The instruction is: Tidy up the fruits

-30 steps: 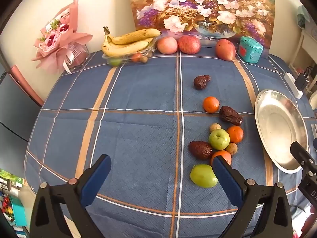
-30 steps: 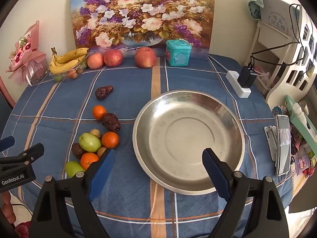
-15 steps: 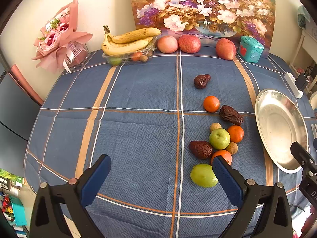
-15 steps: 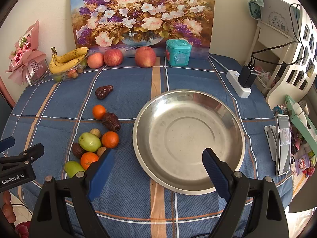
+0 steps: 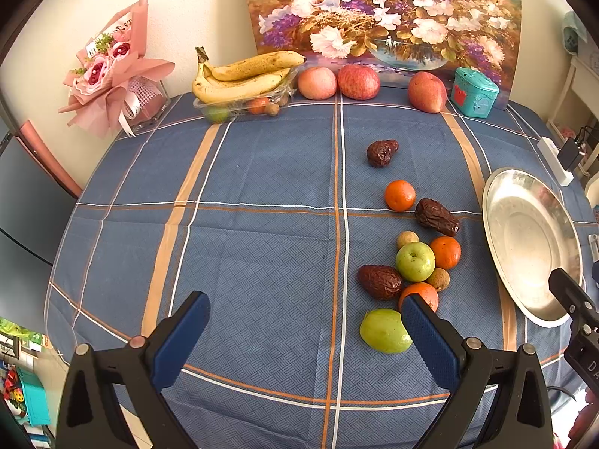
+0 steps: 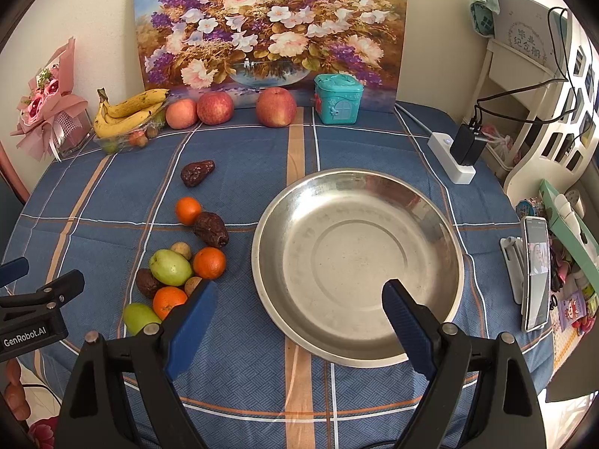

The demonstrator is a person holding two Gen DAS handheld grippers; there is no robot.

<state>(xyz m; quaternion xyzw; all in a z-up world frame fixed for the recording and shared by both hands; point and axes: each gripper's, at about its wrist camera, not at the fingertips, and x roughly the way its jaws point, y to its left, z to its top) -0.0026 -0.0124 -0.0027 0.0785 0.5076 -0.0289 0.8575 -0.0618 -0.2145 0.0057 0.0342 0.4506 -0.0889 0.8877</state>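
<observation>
A cluster of small fruits lies on the blue checked tablecloth: green apples (image 5: pixel 414 261) (image 5: pixel 383 331), oranges (image 5: pixel 400 195) (image 5: pixel 445 252), dark dates (image 5: pixel 436 217) (image 5: pixel 379 281) (image 5: pixel 381 152). The same cluster shows in the right wrist view, with a green apple (image 6: pixel 170 266) and an orange (image 6: pixel 209 262). An empty steel plate (image 6: pixel 355 262) sits right of it, also in the left wrist view (image 5: pixel 531 243). My left gripper (image 5: pixel 305 318) is open and empty, near the table's front, left of the cluster. My right gripper (image 6: pixel 297 307) is open and empty over the plate's near rim.
At the back stand bananas in a clear tray (image 5: pixel 243 78), three red apples (image 5: pixel 357 81), a teal box (image 6: pixel 338 99), a flower painting (image 6: pixel 273 26) and a pink bouquet (image 5: pixel 112 71). A power strip (image 6: pixel 451 157) and a phone (image 6: pixel 536 277) lie at the right.
</observation>
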